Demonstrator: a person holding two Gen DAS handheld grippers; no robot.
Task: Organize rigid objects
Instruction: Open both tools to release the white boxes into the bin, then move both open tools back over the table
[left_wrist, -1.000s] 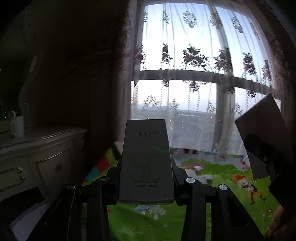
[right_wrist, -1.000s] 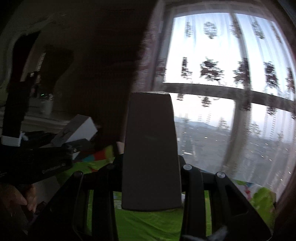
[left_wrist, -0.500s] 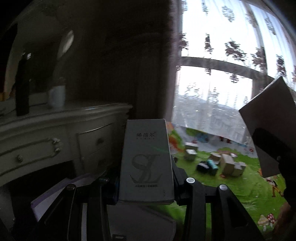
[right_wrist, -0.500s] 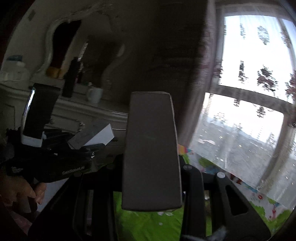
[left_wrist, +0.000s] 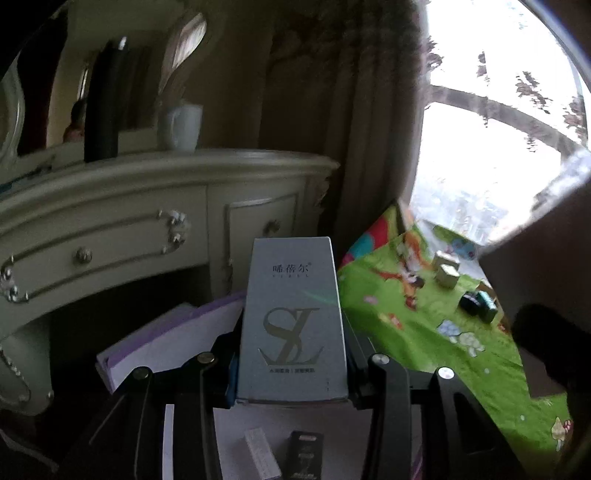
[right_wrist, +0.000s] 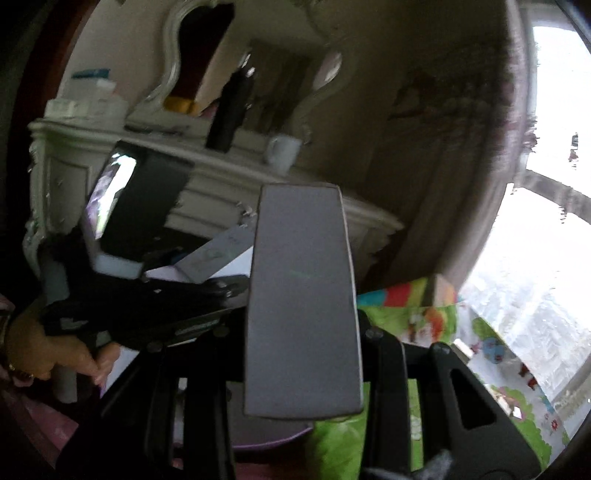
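A: Left gripper: what is it carrying?
B: One pale blue box, upright, clamped between the two fingers. It is hanging in front of the cream dresser, just right of the knee gap.

A: Right gripper?
B: Clamping one plain grey box, also upright, also in front of the dresser.

A: What is sitting on the dresser?
B: One white mug, one tall black bottle.

A: Below the dresser?
B: One white-and-purple tray and two small boxes, one white and one black, lying under the left gripper. Four or five small boxes are lying right of the dresser, on the green mat; too blurred for an exact count.
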